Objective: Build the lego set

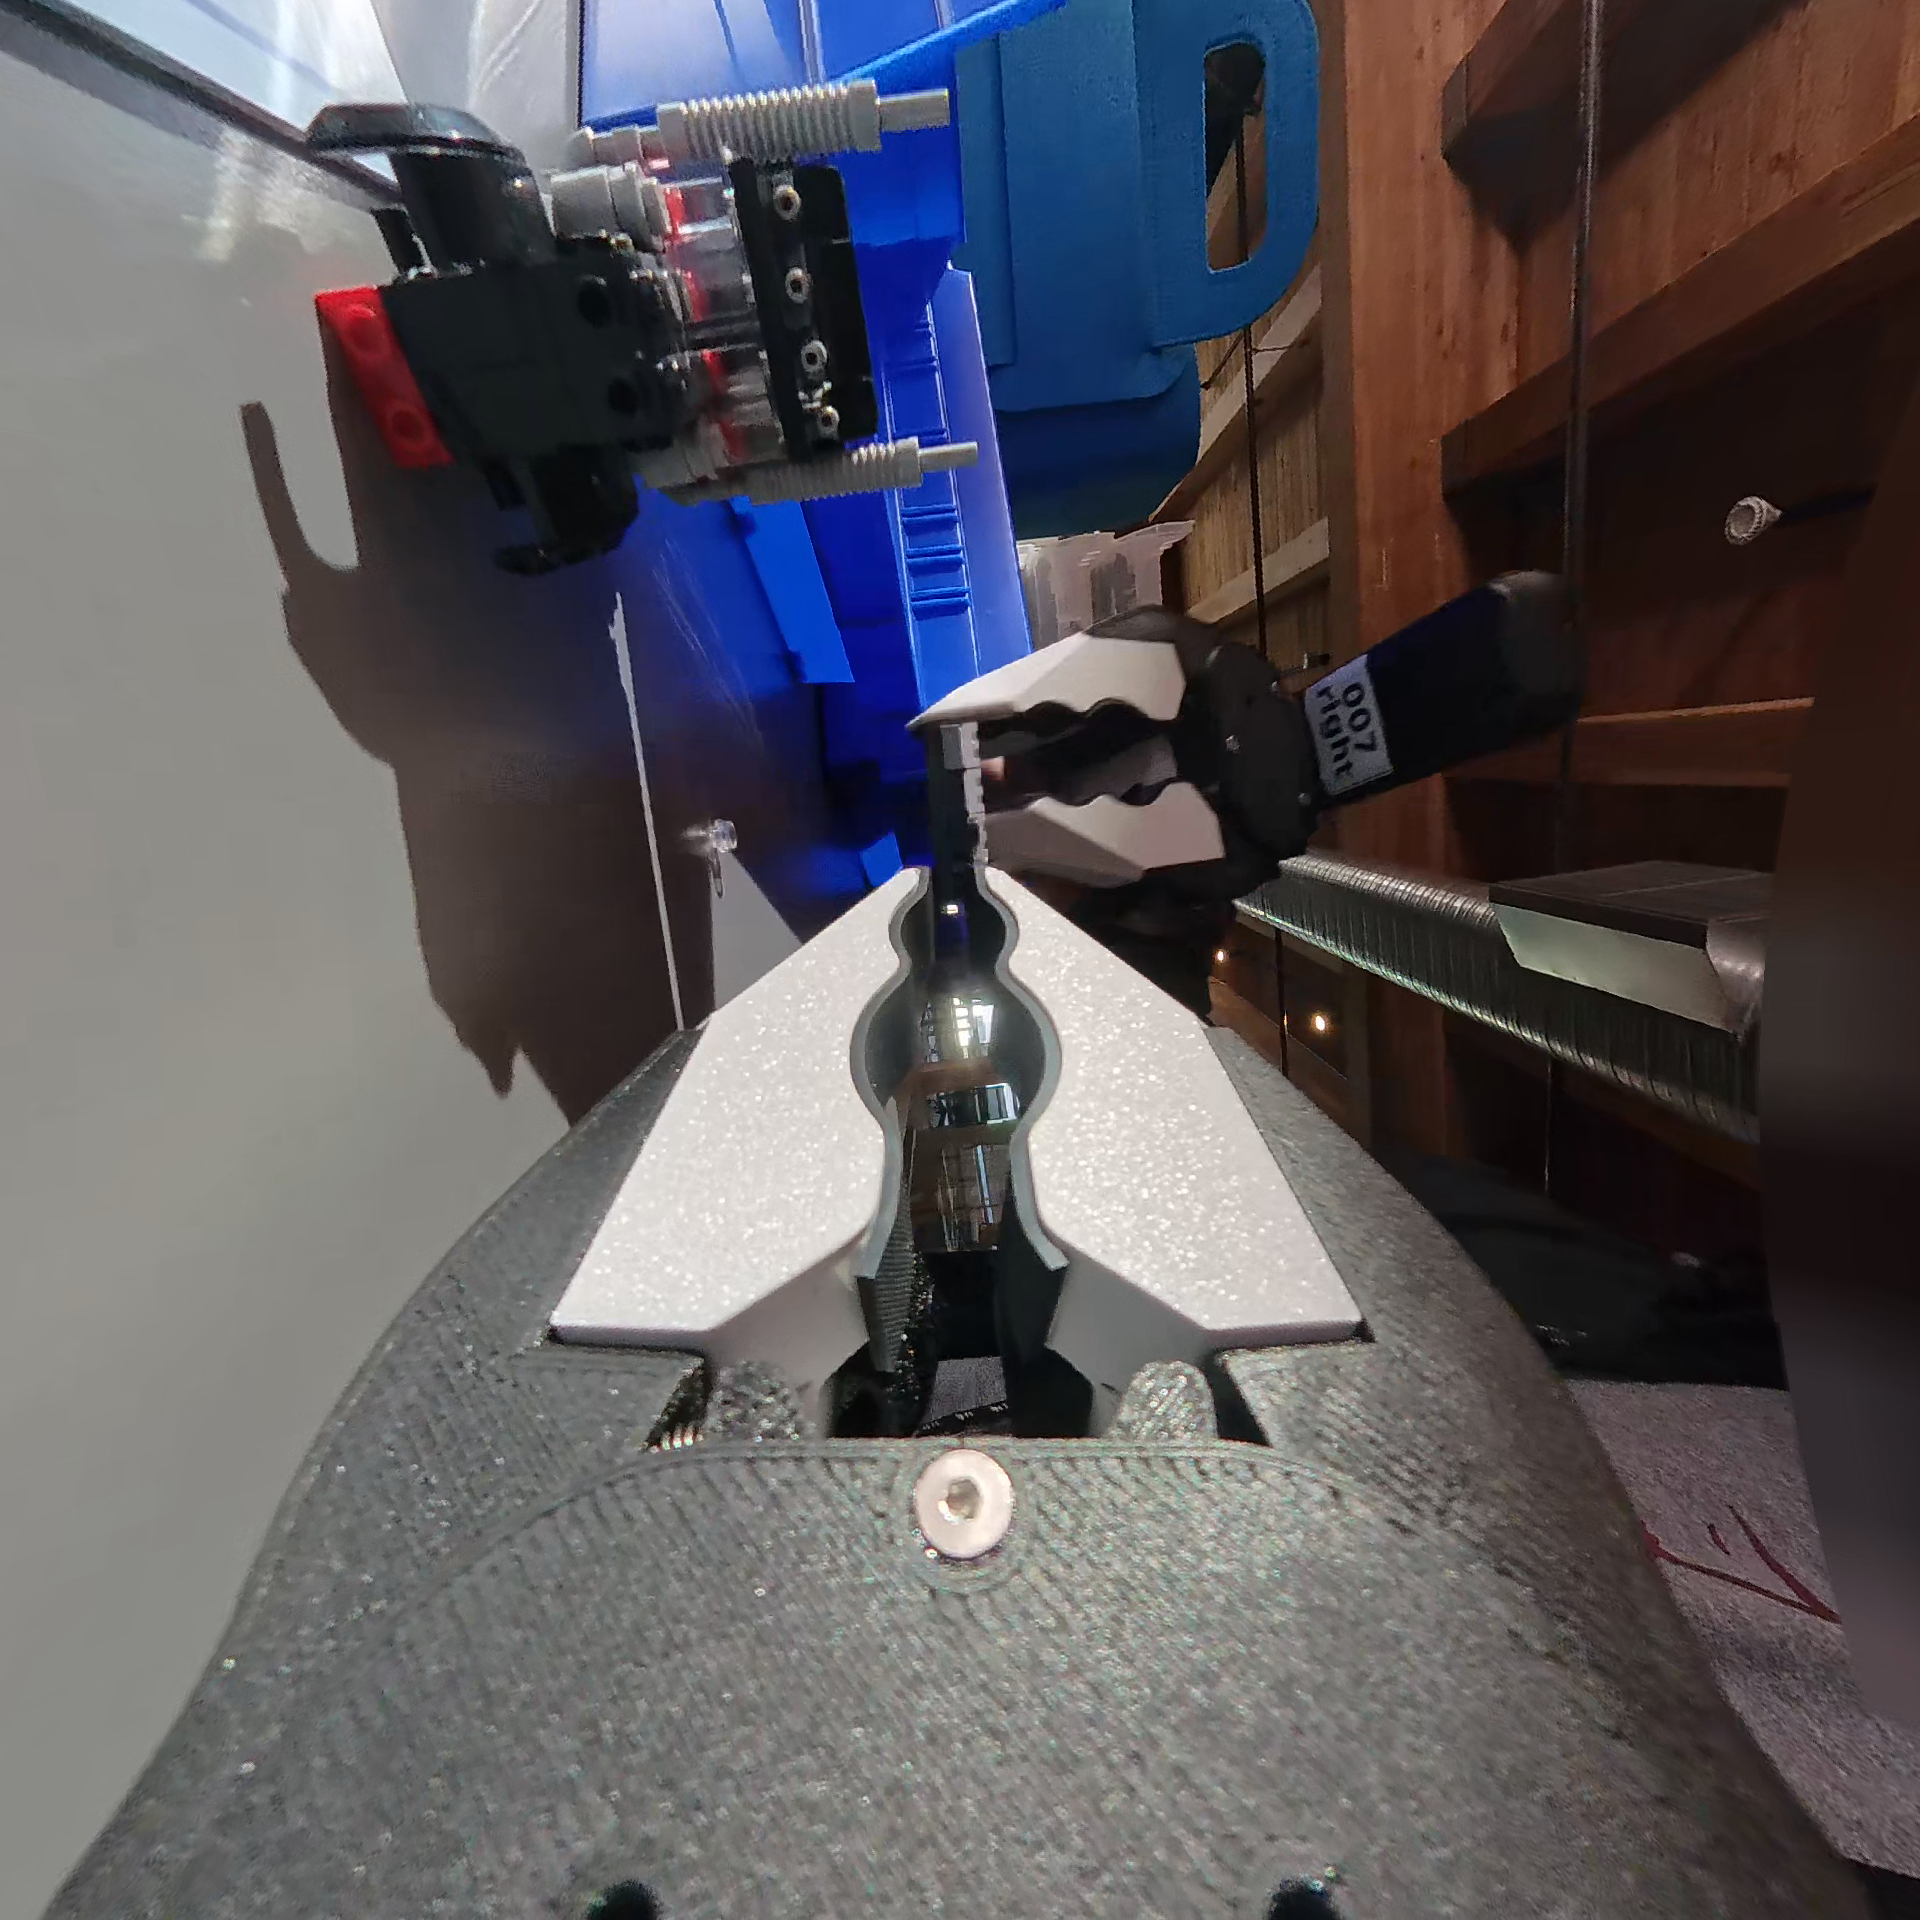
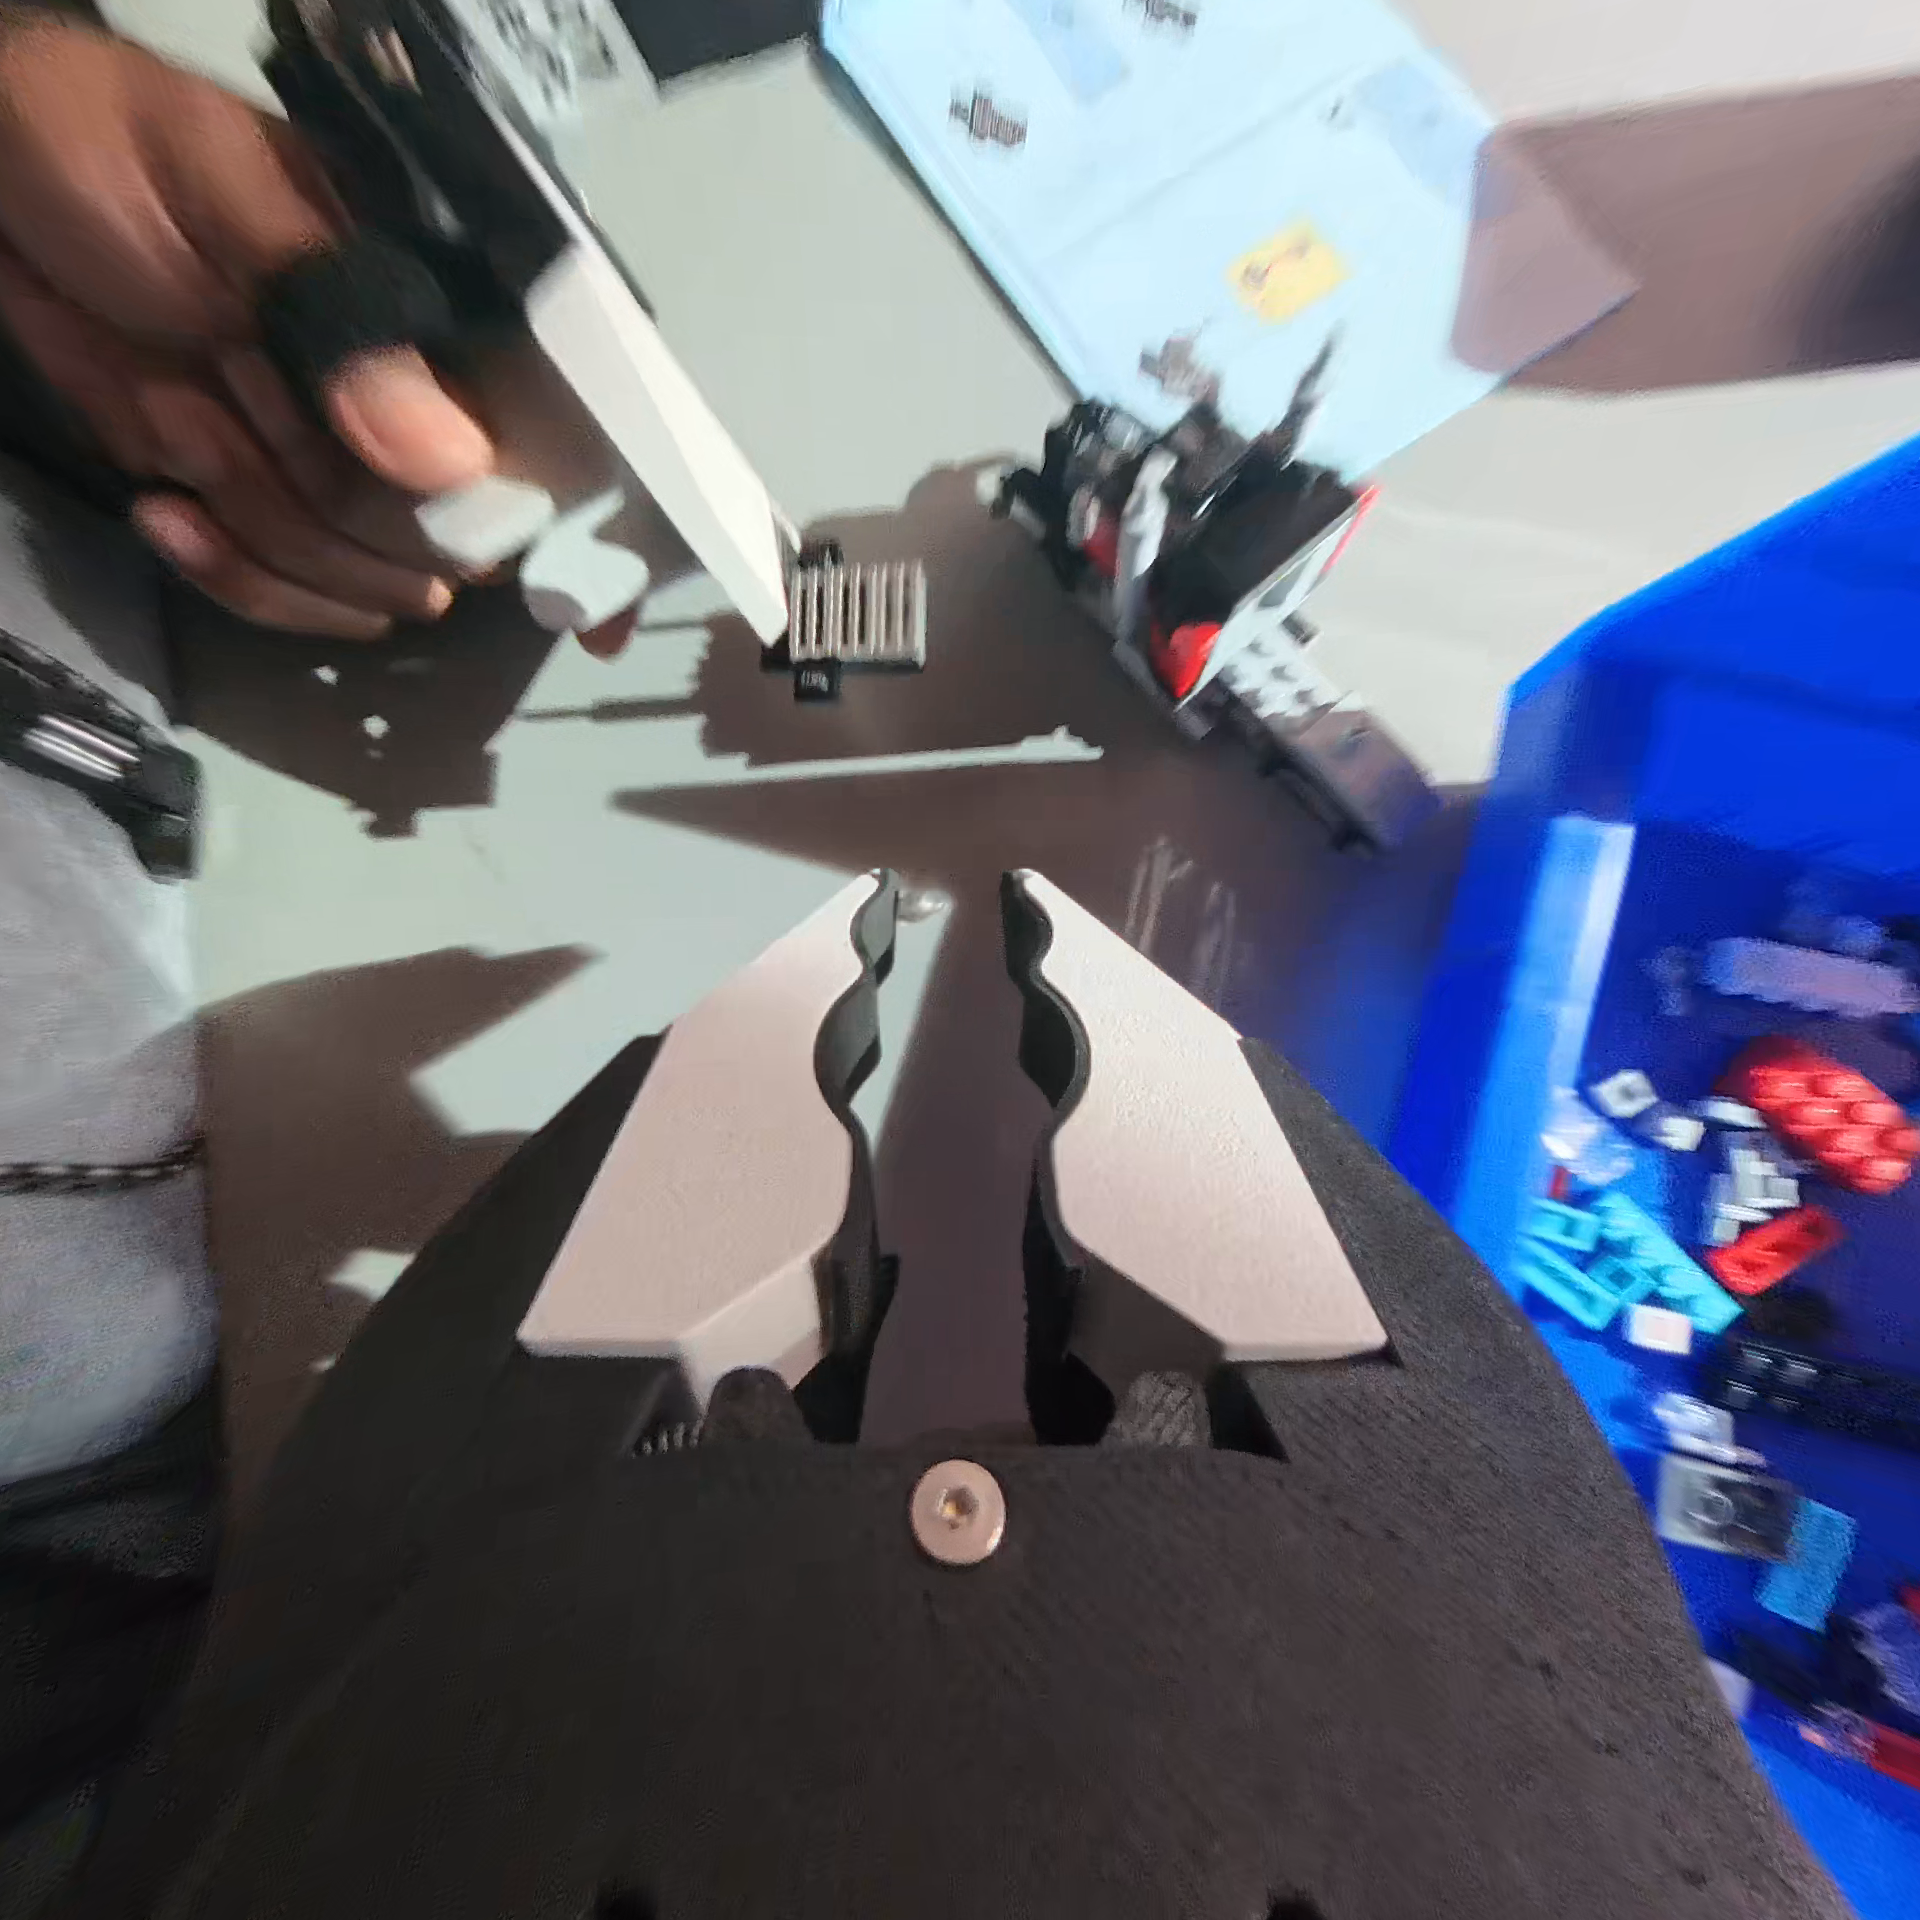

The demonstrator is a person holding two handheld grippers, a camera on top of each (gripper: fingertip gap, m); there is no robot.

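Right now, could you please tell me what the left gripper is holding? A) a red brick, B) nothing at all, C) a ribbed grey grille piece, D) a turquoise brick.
C: the left gripper is shut on the ribbed grey grille piece, which the right wrist view shows pinched at its tip.

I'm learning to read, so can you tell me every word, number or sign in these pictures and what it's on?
I don't copy out writing, but here is where it stands.
White label on the handle of the right claw: sharp dark print.
Pale blue booklet on the table: print and a yellow patch, too blurred to read.
Red scribble on the grey mat: no clear letters.
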